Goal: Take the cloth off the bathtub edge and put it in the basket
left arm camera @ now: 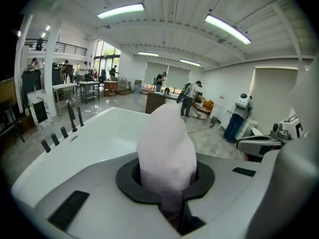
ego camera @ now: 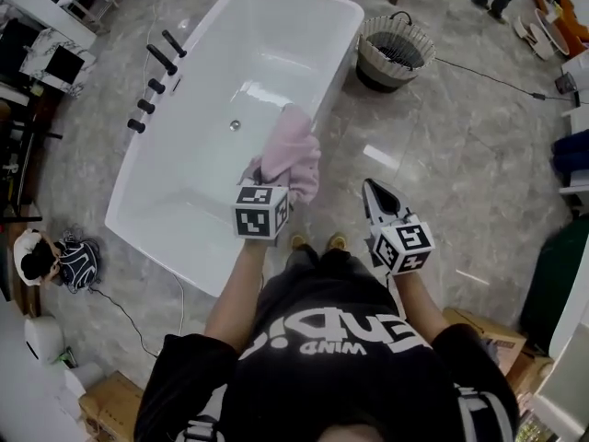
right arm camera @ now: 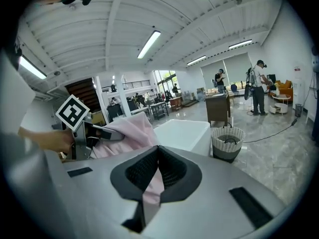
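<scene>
The pink cloth (ego camera: 293,155) looks like a light, soft knit towel. It has no stiffness and should drape and swing from whatever point pinches it. It won't break or slip much, but loose folds could snag on the bathtub (ego camera: 118,221) rim or trail outside the basket (ego camera: 366,55). A pinch on a bunched fold, as now, suits it better than a grip on one thin edge.

My left gripper (left arm camera: 169,193) is closed on that cloth: a wad bulges up and forward out of the pads, and the rest falls away ahead of and below the jaws, above the tub's near rim. I judge it already free of the edge.

My right gripper (ego camera: 371,191) has its jaws drawn together and holds nothing that I can see. The cloth hangs just to its left, apart from its tips, and shows pink through the slit between them. The basket sits on the floor well ahead of both grippers, beyond the tub's far corner.
</scene>
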{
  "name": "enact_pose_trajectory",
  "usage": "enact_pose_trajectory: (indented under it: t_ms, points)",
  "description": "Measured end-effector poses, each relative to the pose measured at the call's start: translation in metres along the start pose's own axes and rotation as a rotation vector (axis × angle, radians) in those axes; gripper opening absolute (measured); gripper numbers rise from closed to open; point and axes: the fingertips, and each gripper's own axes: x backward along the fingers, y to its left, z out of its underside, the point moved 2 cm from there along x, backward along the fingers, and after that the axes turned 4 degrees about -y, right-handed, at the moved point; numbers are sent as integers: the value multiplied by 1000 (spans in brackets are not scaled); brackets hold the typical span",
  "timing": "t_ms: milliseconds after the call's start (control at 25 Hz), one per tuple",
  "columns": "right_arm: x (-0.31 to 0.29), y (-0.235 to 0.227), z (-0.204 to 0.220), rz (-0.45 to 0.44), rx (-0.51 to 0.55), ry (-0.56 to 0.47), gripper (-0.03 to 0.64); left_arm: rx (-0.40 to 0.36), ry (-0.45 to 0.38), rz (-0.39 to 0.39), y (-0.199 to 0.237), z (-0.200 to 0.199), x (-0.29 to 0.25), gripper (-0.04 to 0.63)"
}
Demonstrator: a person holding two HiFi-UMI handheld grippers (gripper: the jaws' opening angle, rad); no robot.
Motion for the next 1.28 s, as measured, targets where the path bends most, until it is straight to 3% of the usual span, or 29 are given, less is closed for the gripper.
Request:
enact_pose_trajectory:
  t_ms: [400, 640, 960, 1280]
  points:
    - [14, 6, -14, -4, 32, -33, 14, -34, -97, 56, -30, -46, 21, 58]
    - [15, 3, -16, -18, 37, -29, 14, -109, -189, 106, -46, -114, 29, 58]
    - [11, 3, -19, -20, 42, -37, 14, -144, -355, 186, -61, -222, 53, 58]
    - [21, -6, -24, 23, 25, -67, 14, -160, -411, 230, -83, -252, 50, 58]
